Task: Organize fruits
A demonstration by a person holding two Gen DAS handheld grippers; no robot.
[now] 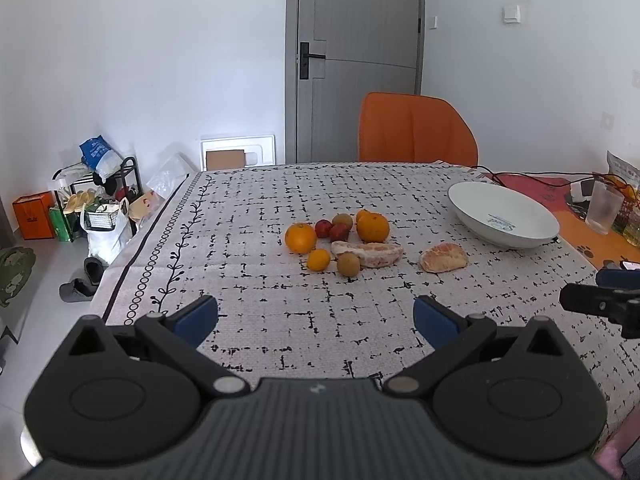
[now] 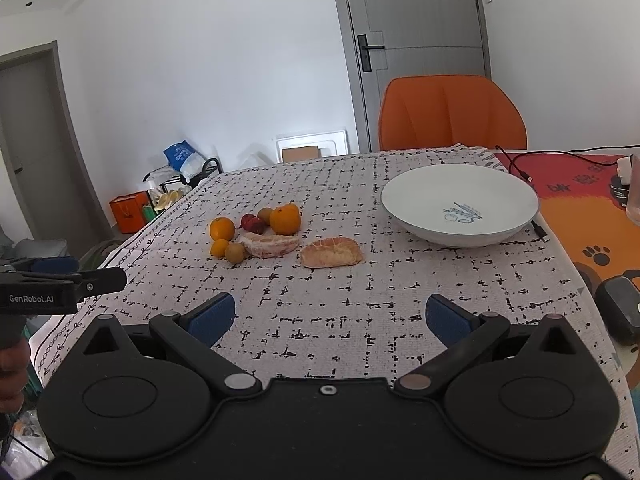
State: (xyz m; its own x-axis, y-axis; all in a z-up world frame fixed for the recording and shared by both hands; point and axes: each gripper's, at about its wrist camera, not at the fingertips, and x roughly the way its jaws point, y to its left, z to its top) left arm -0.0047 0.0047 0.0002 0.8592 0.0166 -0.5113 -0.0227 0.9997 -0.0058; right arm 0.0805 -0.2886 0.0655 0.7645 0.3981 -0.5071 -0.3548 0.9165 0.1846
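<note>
A cluster of fruit lies mid-table: a large orange, a second large orange, a small orange, red fruits, two brown kiwis, and two peeled pomelo pieces. An empty white bowl stands to the right. My left gripper is open, short of the fruit. My right gripper is open too, nothing between its fingers.
An orange chair stands at the table's far side before a grey door. Cables, a plastic cup and bottles sit on the orange mat at the right. Bags and slippers clutter the floor at the left.
</note>
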